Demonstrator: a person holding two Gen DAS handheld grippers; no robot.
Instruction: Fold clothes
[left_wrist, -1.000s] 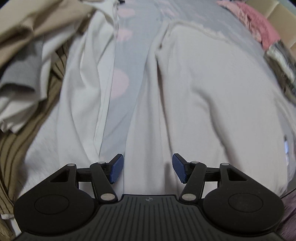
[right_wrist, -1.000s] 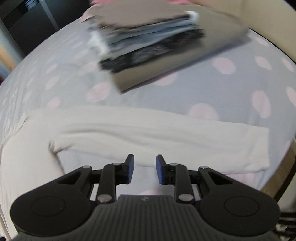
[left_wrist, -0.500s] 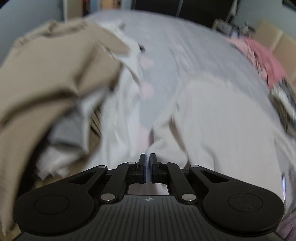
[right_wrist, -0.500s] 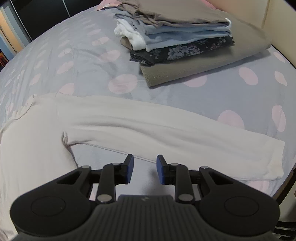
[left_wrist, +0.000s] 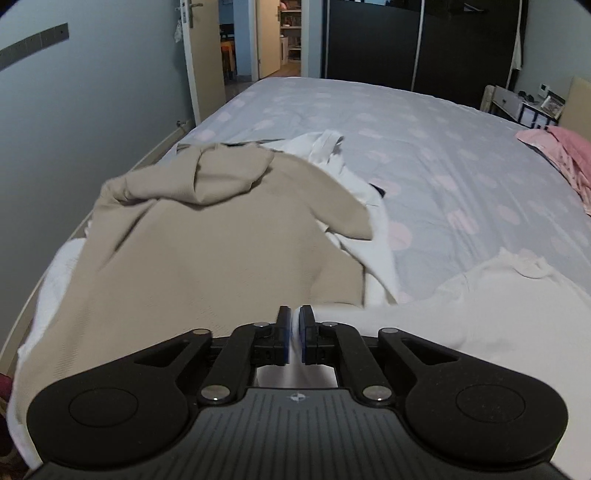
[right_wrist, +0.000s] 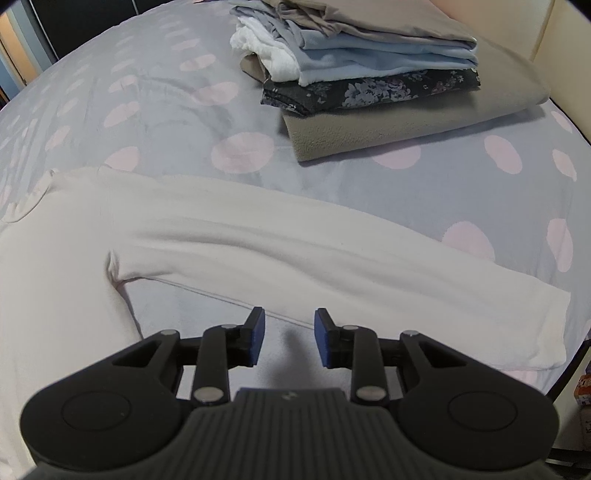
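L gripper (left_wrist: 294, 334) pinching cream top (left_wrist: 480, 314), lifted; R gripper (right_wrist: 289, 338) open, low

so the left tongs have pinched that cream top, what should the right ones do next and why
Probably lower the right tongs onto the sleeve just ahead and close on it. They are open and holding nothing, while the left tongs are shut on the cream top. The sleeve lies stretched flat across the spotted bedsheet, not yet folded in.
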